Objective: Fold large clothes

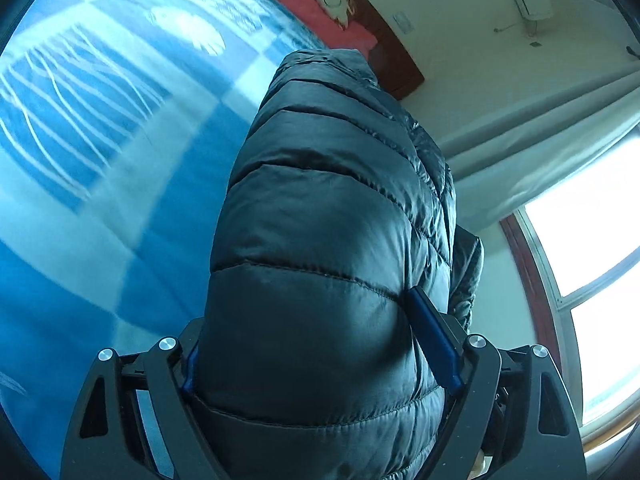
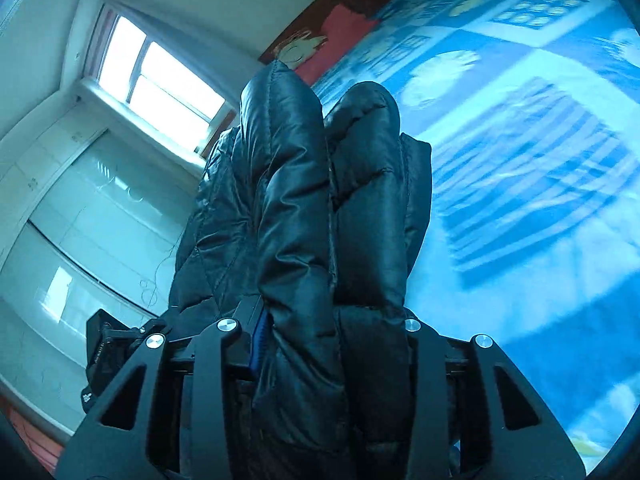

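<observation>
Both tools grip a dark puffer jacket (image 1: 328,240) above the bed (image 1: 100,160): left tool (image 1: 320,360), right tool (image 2: 332,344). Folding seems midway, jacket bunched, not laid flat.

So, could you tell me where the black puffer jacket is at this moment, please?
The puffer jacket fills the middle of both wrist views, clamped in the left gripper and right gripper, above the blue bedspread.

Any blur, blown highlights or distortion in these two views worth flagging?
Left wrist: bedspread motion-smeared, window blown out, puffer jacket sharp in the left gripper. Right wrist: bedspread smeared too, window overexposed, jacket crisp in the right gripper; both views show fisheye bending and a blue cast.
</observation>
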`<state>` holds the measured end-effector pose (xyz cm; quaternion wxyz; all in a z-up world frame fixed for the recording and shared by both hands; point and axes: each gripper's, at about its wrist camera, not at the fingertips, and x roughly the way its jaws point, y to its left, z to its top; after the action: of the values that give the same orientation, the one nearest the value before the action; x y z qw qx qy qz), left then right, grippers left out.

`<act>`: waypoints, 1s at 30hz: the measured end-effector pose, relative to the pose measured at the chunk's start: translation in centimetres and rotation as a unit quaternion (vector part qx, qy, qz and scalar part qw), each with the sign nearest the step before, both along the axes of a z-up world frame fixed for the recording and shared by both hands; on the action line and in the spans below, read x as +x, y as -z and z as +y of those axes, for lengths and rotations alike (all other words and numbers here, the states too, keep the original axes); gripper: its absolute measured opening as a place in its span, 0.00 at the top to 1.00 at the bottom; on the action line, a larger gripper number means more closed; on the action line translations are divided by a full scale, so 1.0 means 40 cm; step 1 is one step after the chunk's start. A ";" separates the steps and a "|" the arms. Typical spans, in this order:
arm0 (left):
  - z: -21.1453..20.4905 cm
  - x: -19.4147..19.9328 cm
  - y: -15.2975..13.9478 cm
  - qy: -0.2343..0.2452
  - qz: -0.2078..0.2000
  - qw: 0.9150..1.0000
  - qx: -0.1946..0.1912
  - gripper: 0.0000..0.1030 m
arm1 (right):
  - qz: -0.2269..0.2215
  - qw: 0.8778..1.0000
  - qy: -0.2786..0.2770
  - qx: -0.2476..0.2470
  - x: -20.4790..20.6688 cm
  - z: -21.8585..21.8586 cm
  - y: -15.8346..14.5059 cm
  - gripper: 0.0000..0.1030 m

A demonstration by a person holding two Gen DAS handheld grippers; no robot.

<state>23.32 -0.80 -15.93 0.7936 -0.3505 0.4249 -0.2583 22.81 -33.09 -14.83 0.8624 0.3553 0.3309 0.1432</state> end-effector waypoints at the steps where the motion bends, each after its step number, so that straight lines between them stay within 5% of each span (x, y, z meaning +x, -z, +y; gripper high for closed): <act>1: 0.019 0.012 -0.003 -0.006 -0.001 1.000 0.003 0.19 | -0.001 1.000 -0.005 0.002 0.018 0.017 -0.002 0.63; 11: 0.138 0.117 0.002 -0.045 -0.006 0.999 0.017 0.20 | 0.000 0.999 -0.036 0.011 0.191 0.145 0.015 0.64; 30: 0.164 0.151 0.064 -0.052 0.013 0.998 0.031 0.19 | 0.031 0.999 -0.021 0.005 0.209 0.152 0.073 0.55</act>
<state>29.36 5.75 -18.47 0.8109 -0.3508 0.4242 -0.1988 31.18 -27.02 -17.75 0.8468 0.3572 0.3637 0.1517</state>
